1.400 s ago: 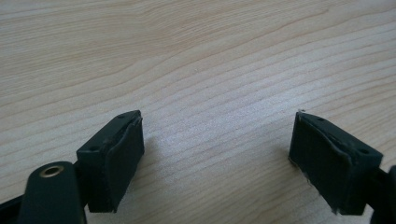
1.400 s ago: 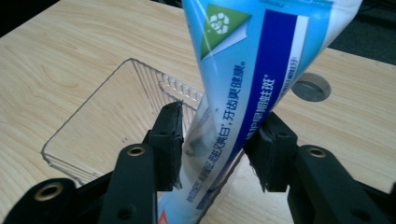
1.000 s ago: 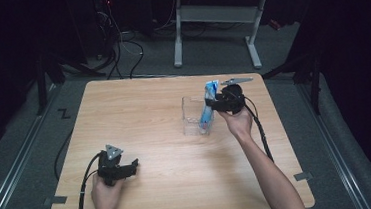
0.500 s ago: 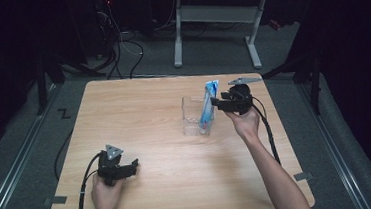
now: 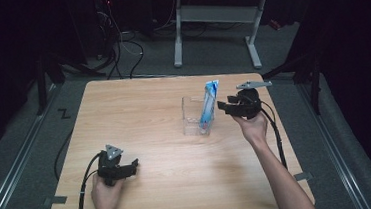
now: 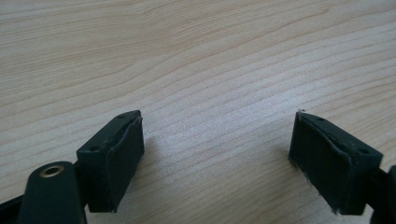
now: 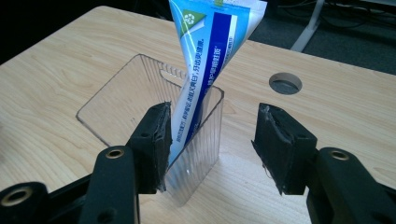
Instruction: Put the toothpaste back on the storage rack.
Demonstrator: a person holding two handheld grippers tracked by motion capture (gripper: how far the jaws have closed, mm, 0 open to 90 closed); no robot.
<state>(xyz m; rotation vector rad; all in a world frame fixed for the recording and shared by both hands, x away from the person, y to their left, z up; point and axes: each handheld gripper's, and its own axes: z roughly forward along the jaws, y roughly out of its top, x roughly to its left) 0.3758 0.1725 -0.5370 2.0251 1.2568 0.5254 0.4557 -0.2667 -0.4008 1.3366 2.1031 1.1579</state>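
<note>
Right tongs are hovering just beside the clear ribbed holder, toward the table's right edge, their jaws standing apart with nothing between them and having just closed a little. In the right gripper view the left jaw is overlapping the holder's near corner while the right jaw is hanging over bare wood. A blue and white toothpaste tube is standing tilted inside the holder, its flat end sticking out above the rim. Left tongs are resting near the table's front left corner, jaws wide and empty.
</note>
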